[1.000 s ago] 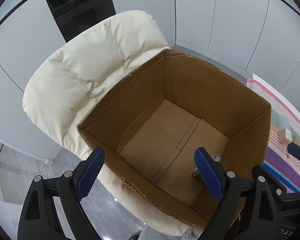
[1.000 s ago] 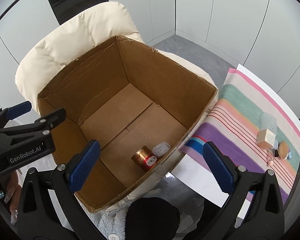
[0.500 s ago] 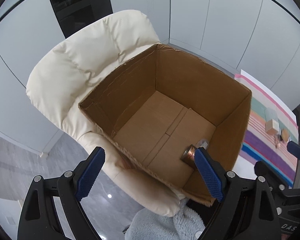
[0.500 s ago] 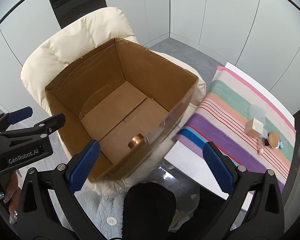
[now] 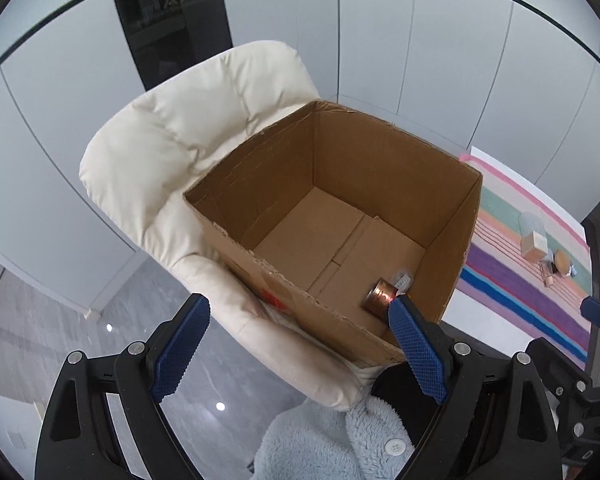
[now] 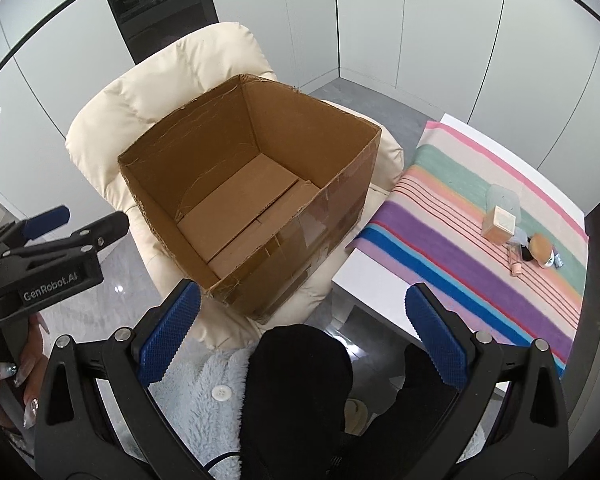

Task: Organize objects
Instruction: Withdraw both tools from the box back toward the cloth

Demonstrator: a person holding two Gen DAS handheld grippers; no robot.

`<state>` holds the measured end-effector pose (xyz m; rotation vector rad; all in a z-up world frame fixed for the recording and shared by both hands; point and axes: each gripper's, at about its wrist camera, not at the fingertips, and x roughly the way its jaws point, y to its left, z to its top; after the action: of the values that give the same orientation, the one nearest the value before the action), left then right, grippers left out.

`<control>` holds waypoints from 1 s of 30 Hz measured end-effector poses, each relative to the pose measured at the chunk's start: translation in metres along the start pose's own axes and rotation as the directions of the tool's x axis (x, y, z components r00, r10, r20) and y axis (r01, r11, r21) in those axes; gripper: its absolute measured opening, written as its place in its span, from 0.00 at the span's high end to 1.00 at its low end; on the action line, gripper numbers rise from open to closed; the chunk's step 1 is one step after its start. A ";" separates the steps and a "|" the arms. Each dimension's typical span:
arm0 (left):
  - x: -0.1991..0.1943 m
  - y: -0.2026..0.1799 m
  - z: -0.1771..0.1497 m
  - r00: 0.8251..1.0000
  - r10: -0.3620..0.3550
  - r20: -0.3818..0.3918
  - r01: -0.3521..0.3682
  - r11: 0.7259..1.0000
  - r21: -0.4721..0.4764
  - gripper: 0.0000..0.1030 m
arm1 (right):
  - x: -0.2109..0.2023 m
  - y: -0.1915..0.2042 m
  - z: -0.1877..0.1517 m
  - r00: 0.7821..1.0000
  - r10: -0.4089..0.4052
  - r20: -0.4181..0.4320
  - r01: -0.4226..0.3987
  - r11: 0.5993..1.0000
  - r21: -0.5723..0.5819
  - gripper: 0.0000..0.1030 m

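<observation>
An open cardboard box (image 5: 388,168) (image 6: 332,216) sits on a cream padded chair (image 5: 188,148) (image 6: 148,92). On the box floor, in the left wrist view, lie a copper tin (image 5: 380,295) and a small clear container (image 5: 403,278); the box wall hides them in the right wrist view. On the striped cloth (image 6: 460,240) (image 5: 528,280) stand a small tan box (image 6: 500,226) and a few little bottles and jars (image 6: 540,250). My left gripper (image 5: 296,344) hangs open and empty over the box's near edge. My right gripper (image 6: 296,332) is open and empty too, below the box.
The striped cloth covers a white table (image 6: 364,284) right of the chair. A person's fluffy light-blue garment (image 6: 204,396) and dark trousers (image 6: 300,380) fill the bottom. A hand (image 6: 4,372) holds the left gripper at the left edge. Grey glossy floor (image 5: 60,320) lies left.
Both grippers have drawn back and up from the box, which now looks smaller and farther. The tin and container have slipped behind the box wall in the right wrist view. Jaws unchanged.
</observation>
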<state>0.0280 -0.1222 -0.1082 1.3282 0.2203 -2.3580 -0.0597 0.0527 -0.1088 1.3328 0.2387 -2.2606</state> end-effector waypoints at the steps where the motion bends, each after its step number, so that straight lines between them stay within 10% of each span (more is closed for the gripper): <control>1: 0.001 -0.002 0.000 1.000 0.004 -0.003 -0.004 1.000 0.010 0.10 | -0.001 0.000 0.000 1.000 -0.003 0.003 0.003 1.000 -0.002 0.00; 30: 0.003 -0.137 0.011 0.992 -0.122 0.004 0.117 0.961 0.249 0.10 | -0.038 -0.124 -0.046 0.993 -0.118 0.015 0.109 0.956 0.274 0.00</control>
<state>-0.0415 -0.0042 -0.1141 1.4397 -0.0029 -2.5670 -0.0716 0.1901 -0.1122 1.4511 -0.0098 -2.4792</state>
